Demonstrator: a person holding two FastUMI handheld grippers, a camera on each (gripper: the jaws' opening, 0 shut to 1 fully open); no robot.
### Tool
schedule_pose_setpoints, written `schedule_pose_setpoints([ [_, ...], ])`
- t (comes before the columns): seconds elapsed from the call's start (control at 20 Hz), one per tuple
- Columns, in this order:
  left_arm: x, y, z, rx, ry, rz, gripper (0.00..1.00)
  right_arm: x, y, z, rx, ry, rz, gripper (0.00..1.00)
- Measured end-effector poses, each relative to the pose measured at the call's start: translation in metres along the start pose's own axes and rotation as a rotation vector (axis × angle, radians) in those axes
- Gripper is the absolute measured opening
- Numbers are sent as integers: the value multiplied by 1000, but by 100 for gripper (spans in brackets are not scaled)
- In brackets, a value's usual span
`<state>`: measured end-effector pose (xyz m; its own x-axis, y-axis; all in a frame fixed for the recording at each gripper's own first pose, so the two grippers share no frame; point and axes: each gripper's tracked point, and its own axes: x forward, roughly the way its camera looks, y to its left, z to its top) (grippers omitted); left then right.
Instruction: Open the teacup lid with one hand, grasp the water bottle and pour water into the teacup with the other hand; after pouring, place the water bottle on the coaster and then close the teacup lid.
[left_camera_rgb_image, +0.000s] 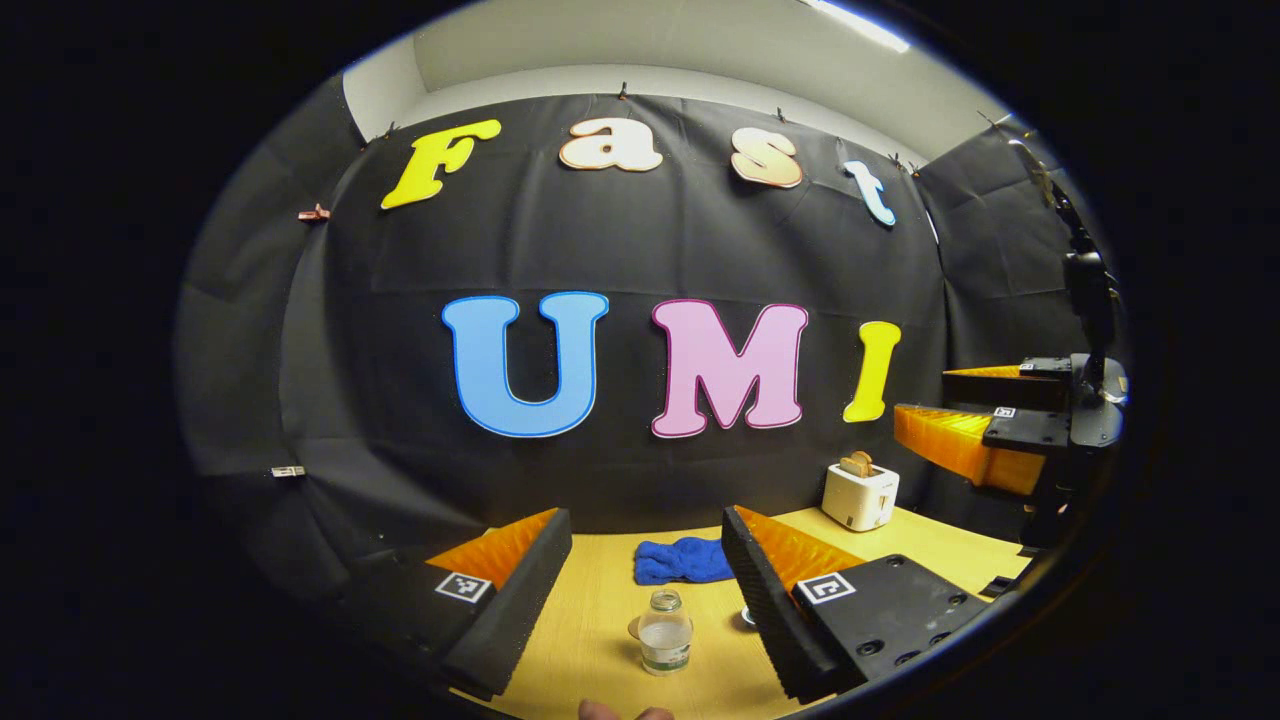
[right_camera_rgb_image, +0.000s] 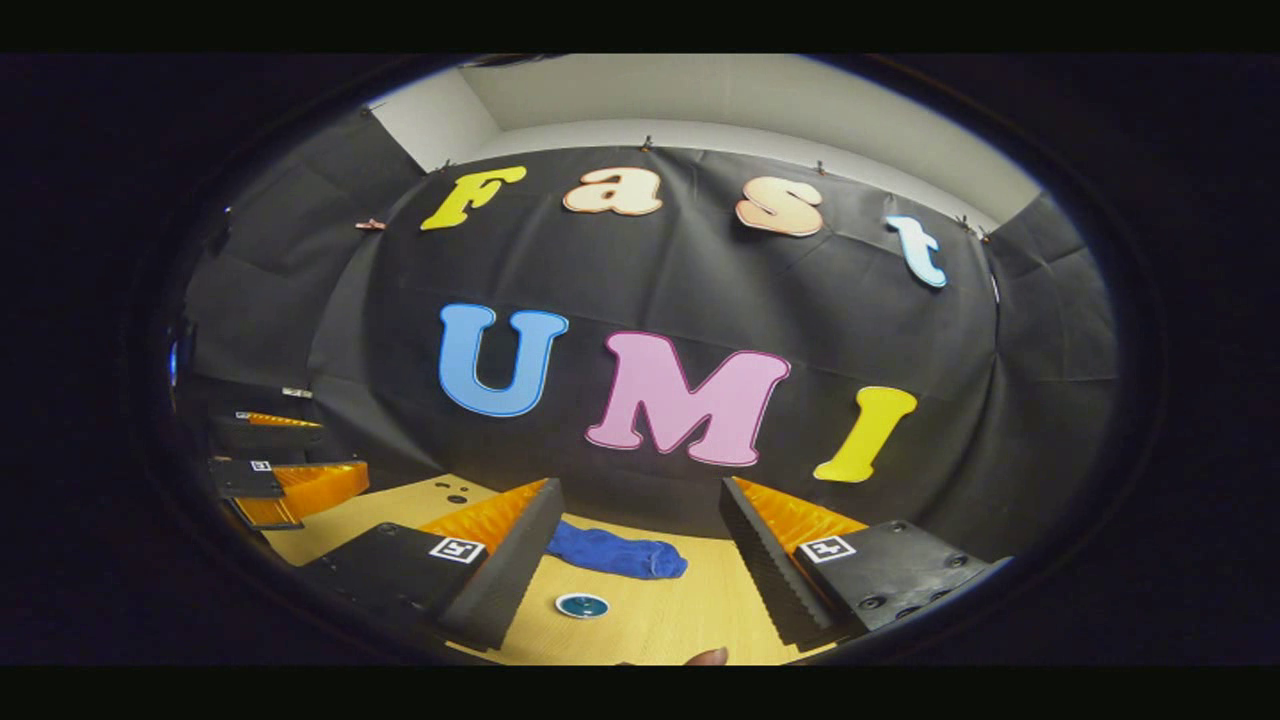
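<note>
Approach is the step in hand, by my judgement: neither claw holds anything, and no part of the task looks begun.

Left claw has its two fingers spread wide, with nothing between them. Ahead of it and lower, in the gap between the fingers, the water bottle stands upright on the table. It is clear, partly filled, and I cannot tell if a cap is on. Just behind the bottle, at its left side, a small pale round edge shows; it may be the coaster, but I cannot be sure. Beside the right finger of this claw a small round thing peeks out, mostly hidden, so I do not name it. Farther ahead lies a blue cloth, and to the right of it a white toaster stands near the wall.

Right claw is also spread, empty. Ahead of it and low, near its left finger, a small round dark-teal disc lies flat on the table. It could be the teacup lid seen from above, or the coaster; the picture does not decide this.

Next move, I think, calls for one claw to come down over the lid and lift it straight, and for the other to lower around the bottle body, centred, before closing.
</note>
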<state>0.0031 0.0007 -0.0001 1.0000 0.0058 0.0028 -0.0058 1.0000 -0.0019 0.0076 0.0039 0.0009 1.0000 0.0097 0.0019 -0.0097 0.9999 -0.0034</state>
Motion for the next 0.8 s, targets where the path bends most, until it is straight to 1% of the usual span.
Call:
schedule_pose_setpoints([
  [0.1, 0, 1, -2, -1, 2, 3, 95, 0, 1, -1, -2, 0, 1, 96],
  [0.25, 1, 1, -3, -4, 3, 6, 95, 1, 1, -1, -6, 3, 4, 98],
  [0.3, 0, 2, -2, -5, 1, 7, 95, 1, 1, -2, -5, 3, 4, 96],
  [0.45, 0, 1, -4, -4, 3, 7, 95, 3, 2, -6, -11, 9, 10, 96],
  [0.55, 0, 1, -7, -7, 4, 7, 95, 6, 10, -18, -17, 26, 35, 98],
  [0.6, 2, 0, -9, -11, 3, 6, 95, 8, 13, -26, -17, 40, 48, 96],
  [0.8, 9, -2, -36, -18, 30, -5, 95, 17, 23, -66, 7, 81, 65, 96],
])
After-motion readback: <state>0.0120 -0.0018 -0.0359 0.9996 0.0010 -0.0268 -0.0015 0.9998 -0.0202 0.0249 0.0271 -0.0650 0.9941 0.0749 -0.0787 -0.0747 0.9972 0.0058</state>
